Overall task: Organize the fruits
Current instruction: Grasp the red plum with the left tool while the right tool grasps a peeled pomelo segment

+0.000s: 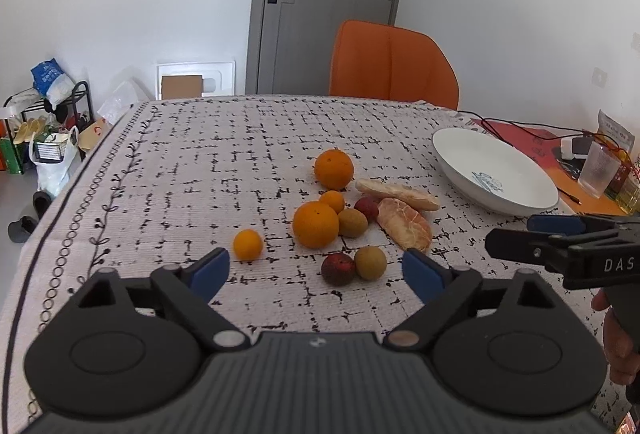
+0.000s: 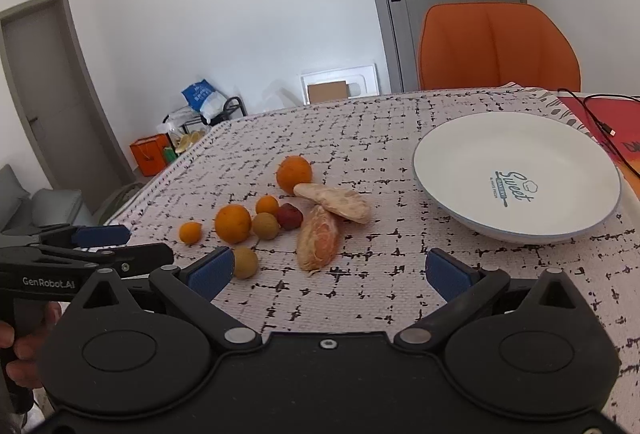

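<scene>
1. Ten pieces of fruit lie loose in a cluster near the middle of the bench (image 1: 192, 162), on a woven cloth with a black broken-grid print; none is in the plate (image 2: 472, 218) yet, which stands apart toward the bench's right edge.
2. The left gripper (image 1: 316, 270) has its jaws apart with nothing between them. The lychee (image 1: 338, 269) and a longan (image 1: 370, 263), touching each other, lie just beyond the gap, a little right of centre; the small orange (image 1: 248, 244) lies ahead toward the left finger.
3. The right gripper (image 2: 328, 272) also has its jaws apart and empty. The peeled segment (image 2: 318, 238) lies just ahead of its gap, long axis running away from the jaws, so they would close across its width.
4. Judgement: the left hand is nearer the round fruit at the near edge of the cluster, while the right is nearer the segments and the plate.
5. Textures:
   - Oranges: glossy, round, likely to roll.
   - Longans: matte tan balls.
   - Lychees: dark red and bumpy.
   - Two segments: pale, soft-looking, membrane-covered wedges, the farther one (image 2: 334, 200) lying crosswise and touching the big orange (image 2: 295, 173).
   - Plate: smooth white, with a printed centre.
</scene>
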`<state>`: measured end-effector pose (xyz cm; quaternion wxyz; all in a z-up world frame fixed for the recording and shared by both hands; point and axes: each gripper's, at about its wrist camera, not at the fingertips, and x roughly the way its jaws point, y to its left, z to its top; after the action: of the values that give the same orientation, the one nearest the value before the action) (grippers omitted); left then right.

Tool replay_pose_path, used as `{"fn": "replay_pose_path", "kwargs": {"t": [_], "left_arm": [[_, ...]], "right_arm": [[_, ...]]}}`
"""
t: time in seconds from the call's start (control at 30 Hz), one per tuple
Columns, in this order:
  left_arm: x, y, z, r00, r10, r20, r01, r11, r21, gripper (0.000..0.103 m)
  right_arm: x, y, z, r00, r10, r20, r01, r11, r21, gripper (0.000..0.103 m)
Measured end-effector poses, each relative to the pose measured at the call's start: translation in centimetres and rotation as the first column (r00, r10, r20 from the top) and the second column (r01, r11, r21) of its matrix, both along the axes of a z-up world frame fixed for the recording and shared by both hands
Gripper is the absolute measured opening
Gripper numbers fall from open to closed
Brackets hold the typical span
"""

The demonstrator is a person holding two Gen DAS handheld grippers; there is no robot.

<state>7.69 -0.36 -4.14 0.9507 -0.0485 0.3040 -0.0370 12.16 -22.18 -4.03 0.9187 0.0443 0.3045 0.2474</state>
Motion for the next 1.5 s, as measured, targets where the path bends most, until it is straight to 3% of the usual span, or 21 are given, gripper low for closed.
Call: {"fn": "replay_pose_path", "kwargs": {"t": [0.53, 0.67, 0.9, 1.17, 1.37, 1.5], "left_arm": [[3.2, -0.1, -3.0, 0.996, -0.017, -0.087, 0.014, 1.000, -0.026, 0.046], [3.9, -0.2, -3.4, 0.995, -0.046, -0.089, 0.042, 0.998, -0.048, 0.042], [5.1, -0.6, -3.8, 0.994, -0.064, -0.085, 0.063, 0.998, -0.012, 0.022], [5.2, 0.8, -3.4, 0.995, -0.050, -0.086, 0.046, 0.998, -0.039, 0.022], [5.0, 1.9, -2.8, 0.995, -0.041, -0.086, 0.037, 0.998, -0.048, 0.022], [4.8, 2.3, -2.3, 0.996, -0.037, -0.082, 0.035, 0.999, -0.031, 0.022]], "right_arm": [[2.6, 1.3, -1.9, 0.996, 0.056, -0.073, -0.056, 0.998, -0.007, 0.103], [3.4, 1.7, -2.2, 0.995, 0.063, -0.073, -0.064, 0.998, -0.009, 0.103], [4.3, 2.4, -2.4, 0.995, 0.080, -0.053, -0.081, 0.997, -0.010, 0.102], [5.4, 3.6, -3.2, 0.992, 0.106, -0.071, -0.108, 0.994, -0.028, 0.082], [5.6, 5.5, -3.6, 0.994, 0.101, -0.031, -0.104, 0.988, -0.113, 0.079], [5.6, 6.3, -3.8, 0.996, 0.089, -0.001, -0.088, 0.987, -0.136, 0.071]]}}
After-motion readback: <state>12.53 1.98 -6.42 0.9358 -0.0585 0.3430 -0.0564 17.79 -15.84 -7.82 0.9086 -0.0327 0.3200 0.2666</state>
